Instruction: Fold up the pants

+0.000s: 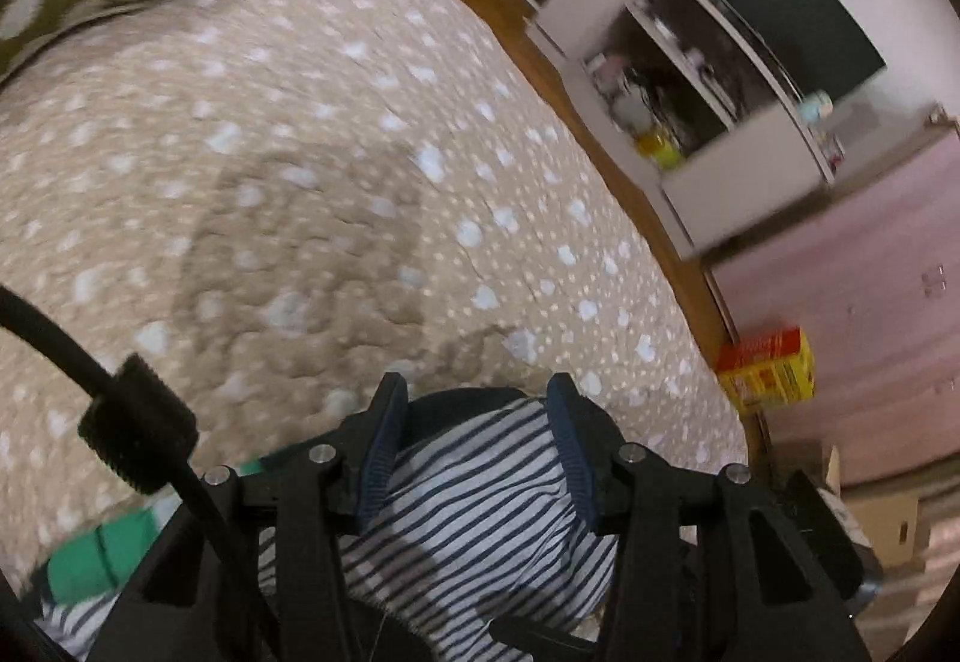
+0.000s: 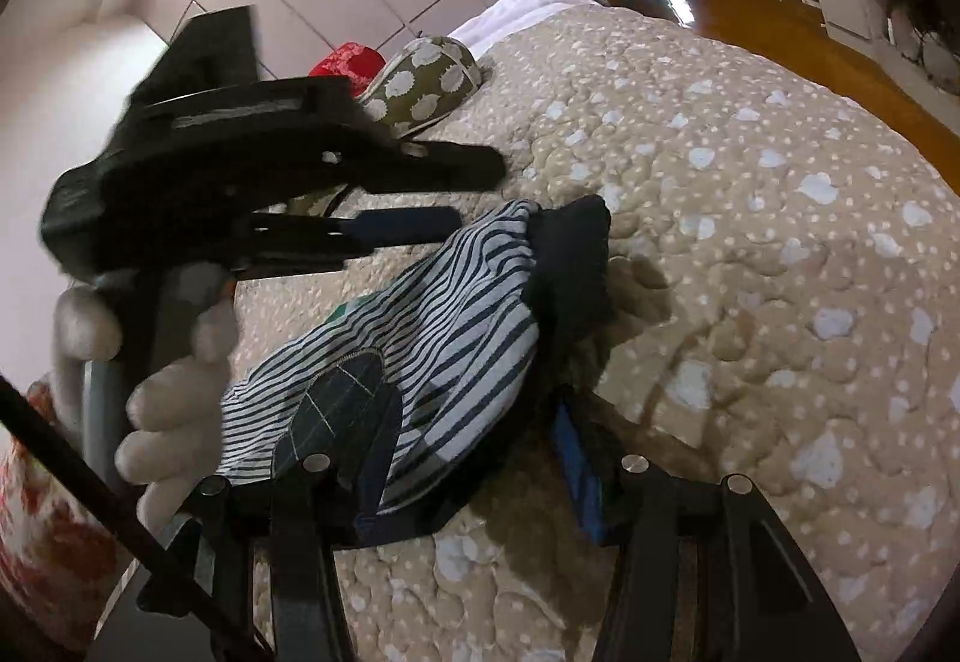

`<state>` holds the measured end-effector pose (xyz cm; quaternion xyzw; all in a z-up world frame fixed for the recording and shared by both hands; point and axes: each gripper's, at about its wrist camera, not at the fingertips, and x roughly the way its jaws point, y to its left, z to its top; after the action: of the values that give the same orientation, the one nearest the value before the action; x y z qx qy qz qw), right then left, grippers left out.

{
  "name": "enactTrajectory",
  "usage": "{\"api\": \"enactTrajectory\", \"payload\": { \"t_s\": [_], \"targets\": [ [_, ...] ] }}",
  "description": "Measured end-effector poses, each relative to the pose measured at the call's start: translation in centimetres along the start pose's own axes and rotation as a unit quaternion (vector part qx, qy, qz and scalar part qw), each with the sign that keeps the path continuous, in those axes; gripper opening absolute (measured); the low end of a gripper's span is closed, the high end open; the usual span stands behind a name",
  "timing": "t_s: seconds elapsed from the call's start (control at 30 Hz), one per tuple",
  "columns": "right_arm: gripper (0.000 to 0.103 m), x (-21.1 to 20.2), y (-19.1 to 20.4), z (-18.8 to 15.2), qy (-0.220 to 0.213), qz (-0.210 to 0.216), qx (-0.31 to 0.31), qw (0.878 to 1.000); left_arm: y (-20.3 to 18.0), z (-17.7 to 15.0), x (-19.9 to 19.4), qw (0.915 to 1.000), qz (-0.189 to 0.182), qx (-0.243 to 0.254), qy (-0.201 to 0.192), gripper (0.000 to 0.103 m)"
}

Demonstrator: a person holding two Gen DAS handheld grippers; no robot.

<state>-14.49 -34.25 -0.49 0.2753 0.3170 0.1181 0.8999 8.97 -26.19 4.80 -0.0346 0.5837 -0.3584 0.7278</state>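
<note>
- Striped fabric, the pants [image 2: 432,338], lies bunched on the bed [image 2: 750,254], with a dark waistband or cuff edge raised at its far end and a dark patch on the near side.
- Left gripper [image 1: 474,410]: jaws stand apart with striped cloth filling the gap between them; the pads appear to press the fabric on both sides, so this reads as a grip on a thick fold.
- Right gripper [image 2: 474,470]: jaws stand apart around the near end of the pants; the blue pad on one side sits clear of the cloth, so no clamp is judged here.
- Person's hand [image 2: 174,416] holds the left gripper's handle at the left of the right wrist view.
- Risk: the garment is crumpled, not flat. Folding from this state would likely trap creases and misalign the legs.
- Risk: the thick bunch in the left jaws may slip out under tension, since several layers are held at once.
- Risk: the quilted bed cover may drag on the cloth and pull the fold askew.
</note>
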Motion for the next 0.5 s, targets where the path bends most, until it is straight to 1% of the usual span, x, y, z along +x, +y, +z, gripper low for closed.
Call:
{"api": "enactTrajectory", "payload": {
  "t_s": [0.07, 0.1, 0.13, 0.17, 0.2, 0.23, 0.27, 0.37, 0.47, 0.5],
  "targets": [
    [0.051, -0.1, -0.1, 0.0, -0.005, 0.002, 0.005, 1.000, -0.3, -0.3, 0.9, 0.9996, -0.013, 0.009, 0.022, 0.047],
    [0.035, 0.0, -0.2, 0.1, -0.004, 0.001, 0.005, 1.000, -0.2, -0.3, 1.2, 0.9994, -0.014, 0.012, 0.028, 0.045],
    [0.019, 0.4, -0.2, 0.3, 0.004, 0.001, 0.005, 1.000, -0.1, -0.4, 1.3, 0.9993, -0.015, 0.014, 0.032, 0.032],
    [0.018, 0.6, -0.2, 0.6, 0.007, 0.005, 0.007, 1.000, -0.1, -0.6, 1.2, 0.9994, -0.011, 0.015, 0.031, 0.027],
    [0.016, 0.7, -0.1, 0.9, 0.007, 0.008, 0.009, 1.000, 0.0, -0.8, 0.8, 0.9995, -0.015, 0.014, 0.025, 0.025],
    [0.015, 0.5, 0.3, 1.2, 0.005, 0.007, 0.004, 1.000, 0.1, -0.9, 0.4, 0.9995, -0.023, 0.010, 0.018, 0.019],
    [0.015, 0.4, 0.7, 1.3, 0.002, 0.006, -0.001, 1.000, 0.5, -1.2, -0.5, 0.9994, -0.033, 0.001, 0.006, 0.018],
    [0.014, -0.1, 2.7, 1.8, -0.007, 0.008, -0.029, 1.000, 1.5, -1.9, -3.0, 0.9985, -0.045, -0.014, -0.027, 0.017],
    [0.014, 0.1, 5.5, 2.2, -0.006, 0.024, -0.059, 0.998, 3.7, -3.7, -6.6, 0.9945, -0.065, -0.046, -0.068, 0.017],
    [0.014, 0.4, 6.3, 2.2, -0.003, 0.029, -0.069, 0.997, 4.8, -4.8, -7.9, 0.9920, -0.069, -0.060, -0.086, 0.017]
  ]
}}
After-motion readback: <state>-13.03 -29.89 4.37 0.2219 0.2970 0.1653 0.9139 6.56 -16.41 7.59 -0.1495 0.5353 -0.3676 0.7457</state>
